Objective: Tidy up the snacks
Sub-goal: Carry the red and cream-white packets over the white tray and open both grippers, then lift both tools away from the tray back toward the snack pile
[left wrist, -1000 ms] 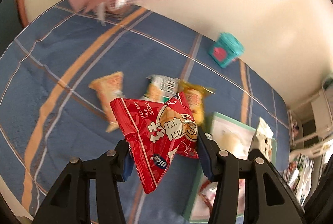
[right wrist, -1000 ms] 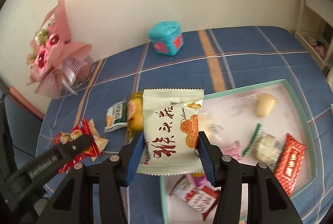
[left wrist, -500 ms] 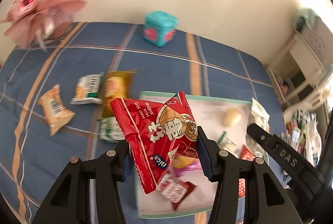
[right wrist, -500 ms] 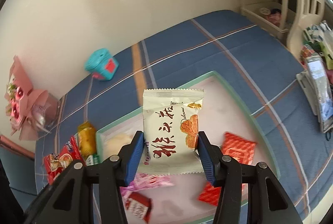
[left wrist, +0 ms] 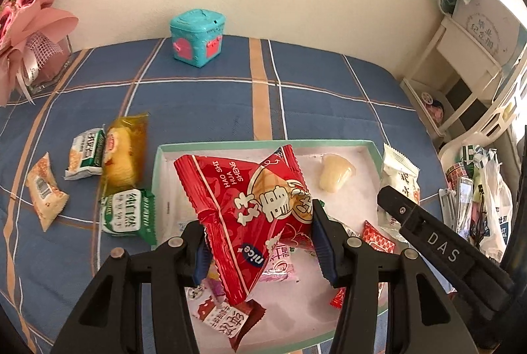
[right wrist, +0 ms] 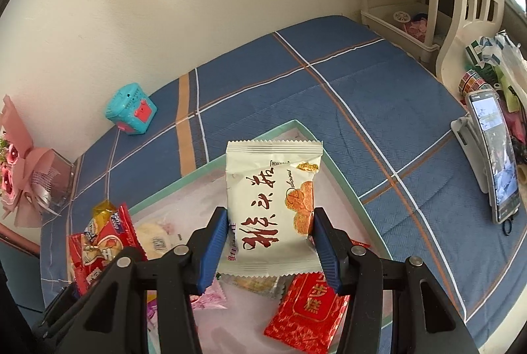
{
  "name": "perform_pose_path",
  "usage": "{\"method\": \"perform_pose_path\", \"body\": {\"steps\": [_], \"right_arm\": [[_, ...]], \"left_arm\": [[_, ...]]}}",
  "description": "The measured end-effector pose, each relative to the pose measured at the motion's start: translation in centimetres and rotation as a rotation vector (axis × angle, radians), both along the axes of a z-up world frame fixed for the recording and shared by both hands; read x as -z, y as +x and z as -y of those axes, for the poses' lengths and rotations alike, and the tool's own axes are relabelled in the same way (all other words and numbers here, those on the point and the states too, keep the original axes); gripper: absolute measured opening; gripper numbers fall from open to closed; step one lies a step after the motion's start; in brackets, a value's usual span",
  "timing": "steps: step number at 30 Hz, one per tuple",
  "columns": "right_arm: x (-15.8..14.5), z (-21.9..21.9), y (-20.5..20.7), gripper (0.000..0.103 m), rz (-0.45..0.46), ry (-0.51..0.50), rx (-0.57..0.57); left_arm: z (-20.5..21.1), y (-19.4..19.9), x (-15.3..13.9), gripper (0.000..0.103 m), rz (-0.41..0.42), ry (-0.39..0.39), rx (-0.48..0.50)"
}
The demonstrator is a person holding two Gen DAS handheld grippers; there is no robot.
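Both snack packets (left wrist: 250, 209) (right wrist: 271, 209) gripped above tray (left wrist: 263, 145).

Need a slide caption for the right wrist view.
Right tongs shut on white snack packet above the green-rimmed tray.

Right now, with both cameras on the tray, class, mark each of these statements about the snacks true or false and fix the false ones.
1. The left tool holds a red packet. True.
2. The right tool is empty. False: it is shut on a white packet.
3. Both held packets hang over the tray. True.
4. The tray holds no snacks yet. False: several lie in it, among them a pale jelly cup and a red sachet.
5. Four packets lie on the blue cloth left of the tray. True.
6. The teal box sits inside the tray. False: it stands on the cloth near the wall.
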State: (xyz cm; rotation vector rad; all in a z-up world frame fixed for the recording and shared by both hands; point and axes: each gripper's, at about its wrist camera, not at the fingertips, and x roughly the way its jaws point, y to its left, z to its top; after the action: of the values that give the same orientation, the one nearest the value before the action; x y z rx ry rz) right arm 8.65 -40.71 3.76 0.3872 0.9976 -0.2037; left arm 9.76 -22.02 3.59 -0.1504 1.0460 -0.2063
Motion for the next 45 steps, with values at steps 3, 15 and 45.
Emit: {"method": "perform_pose_path", "body": {"steps": [3, 15, 45], "right_arm": [[0.7, 0.0, 0.4, 0.055, 0.001, -0.008, -0.01], [2.8, 0.3, 0.9, 0.055, -0.016, -0.025, 0.003], [0.9, -2.4, -0.9, 0.056, -0.045, -0.06, -0.029]], "left_arm": [[0.3, 0.4, 0.9, 0.054, -0.007, -0.008, 0.001], [1.4, 1.4, 2.7, 0.054, -0.016, -0.009, 0.03], [-1.9, 0.7, 1.0, 0.065, -0.095, -0.07, -0.006]]}}
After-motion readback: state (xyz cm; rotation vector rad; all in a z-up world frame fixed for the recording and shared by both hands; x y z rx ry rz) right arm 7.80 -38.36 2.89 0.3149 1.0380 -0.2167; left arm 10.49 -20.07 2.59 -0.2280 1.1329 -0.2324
